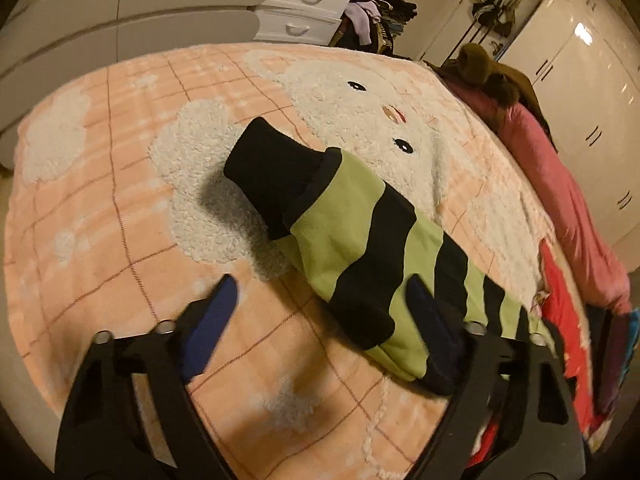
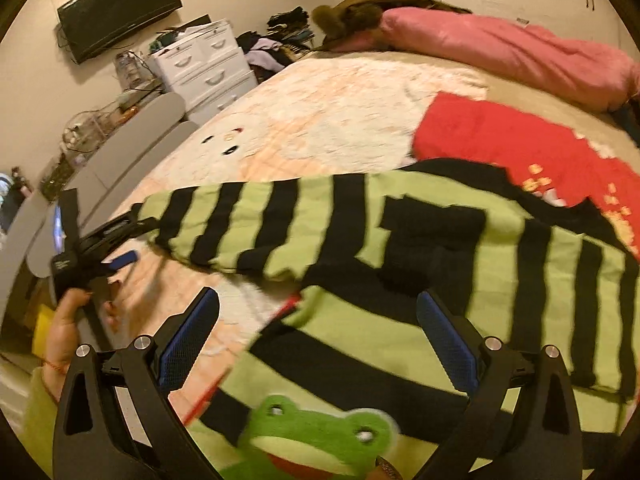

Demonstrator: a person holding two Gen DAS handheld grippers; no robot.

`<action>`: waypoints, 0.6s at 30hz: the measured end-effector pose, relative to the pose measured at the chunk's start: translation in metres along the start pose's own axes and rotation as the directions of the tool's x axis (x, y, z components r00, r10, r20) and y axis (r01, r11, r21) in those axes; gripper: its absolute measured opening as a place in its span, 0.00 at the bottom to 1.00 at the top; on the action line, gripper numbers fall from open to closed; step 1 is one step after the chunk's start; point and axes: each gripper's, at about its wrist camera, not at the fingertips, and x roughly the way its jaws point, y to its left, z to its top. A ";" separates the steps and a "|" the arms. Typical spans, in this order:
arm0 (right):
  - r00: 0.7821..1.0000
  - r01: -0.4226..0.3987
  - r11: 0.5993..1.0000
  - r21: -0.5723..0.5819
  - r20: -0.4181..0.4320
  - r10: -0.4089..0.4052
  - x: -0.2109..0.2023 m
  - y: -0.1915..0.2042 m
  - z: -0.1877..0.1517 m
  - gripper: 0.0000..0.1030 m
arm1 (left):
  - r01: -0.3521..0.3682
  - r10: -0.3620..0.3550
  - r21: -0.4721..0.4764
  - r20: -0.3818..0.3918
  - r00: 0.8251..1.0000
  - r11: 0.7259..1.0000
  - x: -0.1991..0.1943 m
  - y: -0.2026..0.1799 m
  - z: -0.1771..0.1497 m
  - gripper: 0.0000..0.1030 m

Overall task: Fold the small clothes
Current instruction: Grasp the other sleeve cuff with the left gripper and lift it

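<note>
Left gripper fingers wide over striped sweater sleeve, right gripper fingers wide above its frog front on the bed, red garment beyond, pink duvet farther.

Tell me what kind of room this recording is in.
Most likely a home bedroom: a bed with a peach blanket, a white drawer unit, a wall-mounted TV and glossy wardrobe doors.
</note>
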 end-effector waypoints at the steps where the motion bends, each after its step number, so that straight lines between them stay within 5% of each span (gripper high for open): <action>1: 1.000 -0.006 1.000 -0.009 0.001 0.006 0.001 0.005 -0.001 0.96 | 0.006 -0.006 -0.004 -0.002 1.000 1.000 0.002 0.000 0.001 0.69; 14: 0.997 0.070 0.996 0.046 0.016 -0.071 -0.022 -0.017 -0.016 0.96 | 0.056 -0.056 -0.078 0.004 0.998 0.995 0.033 0.005 0.012 0.60; 17: 0.995 0.095 0.994 0.063 0.011 -0.095 -0.025 -0.027 -0.019 0.96 | 0.035 -0.035 -0.039 0.019 0.999 0.999 0.040 -0.002 0.019 0.45; 18: 0.995 0.101 0.993 0.068 0.010 -0.102 -0.027 -0.029 -0.020 0.96 | 0.033 -0.032 -0.028 0.023 0.999 0.999 0.042 -0.003 0.020 0.26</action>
